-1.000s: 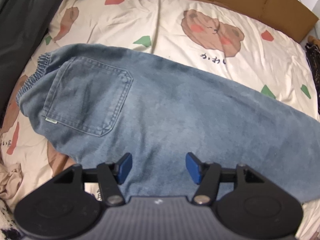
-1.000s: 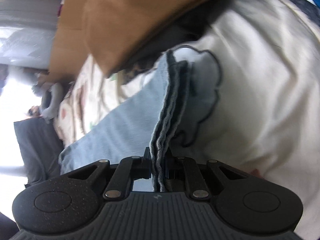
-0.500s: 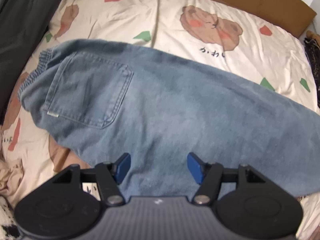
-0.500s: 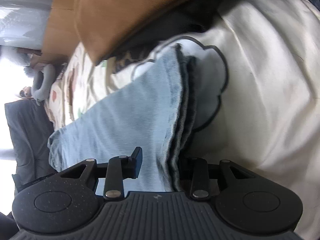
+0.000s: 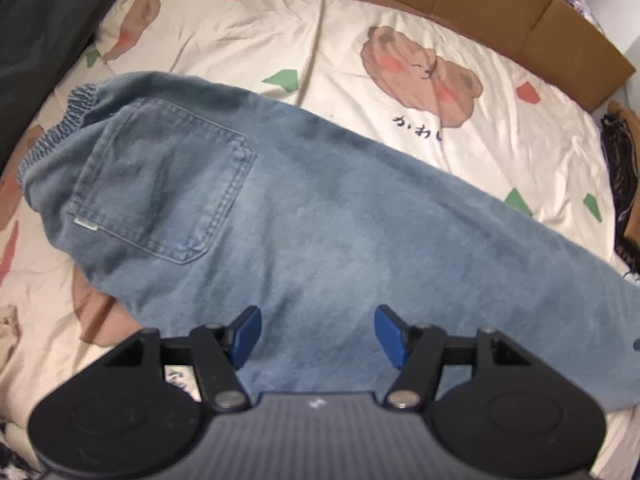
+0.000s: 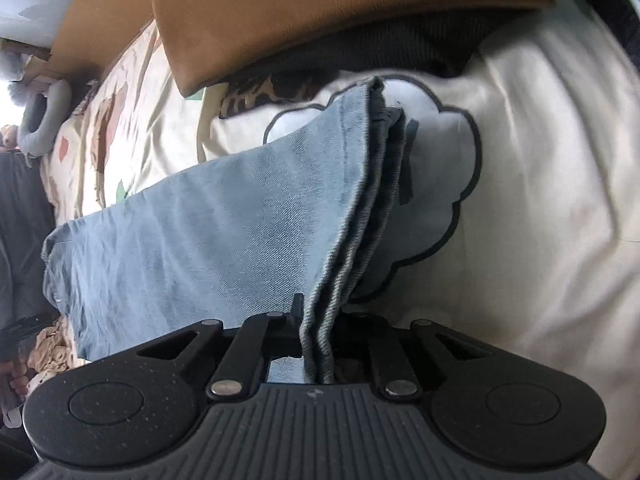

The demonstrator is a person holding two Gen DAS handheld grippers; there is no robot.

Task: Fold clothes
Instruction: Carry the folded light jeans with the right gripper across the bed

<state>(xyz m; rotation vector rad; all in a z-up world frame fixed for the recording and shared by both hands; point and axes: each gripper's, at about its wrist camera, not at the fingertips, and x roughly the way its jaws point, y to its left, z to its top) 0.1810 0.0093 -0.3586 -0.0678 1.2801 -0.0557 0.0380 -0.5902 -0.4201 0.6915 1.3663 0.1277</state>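
Two grippers over jeans (image 5: 320, 208) on the bed (image 5: 360, 32) | right gripper (image 6: 320, 332): jaws reclosed on the stacked hem (open half a second ago) | left gripper (image 5: 316, 336): jaws wide, empty, above the thigh | likely lifting the hem toward the waistband.

The left hand-held gripper (image 5: 316, 334) hangs above the jeans (image 5: 320, 232), over the edge nearest to the camera. Its two blue fingertips (image 5: 246, 330) stand wide apart and hold nothing. The right hand-held gripper (image 6: 320, 336) is at the hem end of the jeans (image 6: 224, 232). Its fingers are drawn close together, and the bunched denim hem is pinched between them. It is tilted sideways in relation to the jeans.
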